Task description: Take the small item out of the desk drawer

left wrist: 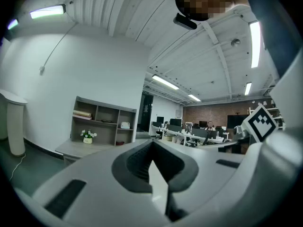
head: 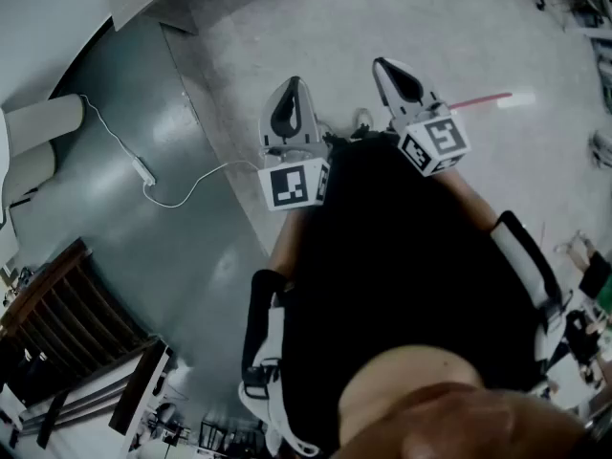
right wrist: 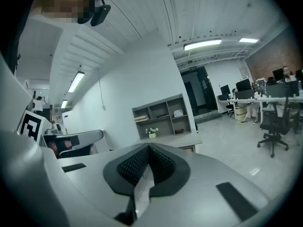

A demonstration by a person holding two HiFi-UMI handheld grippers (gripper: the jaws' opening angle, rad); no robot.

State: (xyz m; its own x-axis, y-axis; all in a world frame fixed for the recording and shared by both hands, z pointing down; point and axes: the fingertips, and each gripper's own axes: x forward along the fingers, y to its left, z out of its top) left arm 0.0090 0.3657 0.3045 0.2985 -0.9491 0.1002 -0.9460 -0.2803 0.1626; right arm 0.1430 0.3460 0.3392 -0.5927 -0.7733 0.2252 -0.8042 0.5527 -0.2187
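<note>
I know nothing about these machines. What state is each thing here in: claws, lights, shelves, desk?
Left gripper: shut, nothing between its jaws.
Right gripper: shut, also empty.
Ceiling light: lit.
Shelf unit: open-fronted, a few things on its shelves.
Desk: drawer too small to tell open or shut.
Power strip: lying on the floor, cable loose.

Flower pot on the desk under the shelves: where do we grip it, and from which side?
I'd grip the pot by its body, below the flowers, coming in level from the open front of the desk. It stands upright, and the shelf unit closes off back and top. Too far off for finer detail.
</note>
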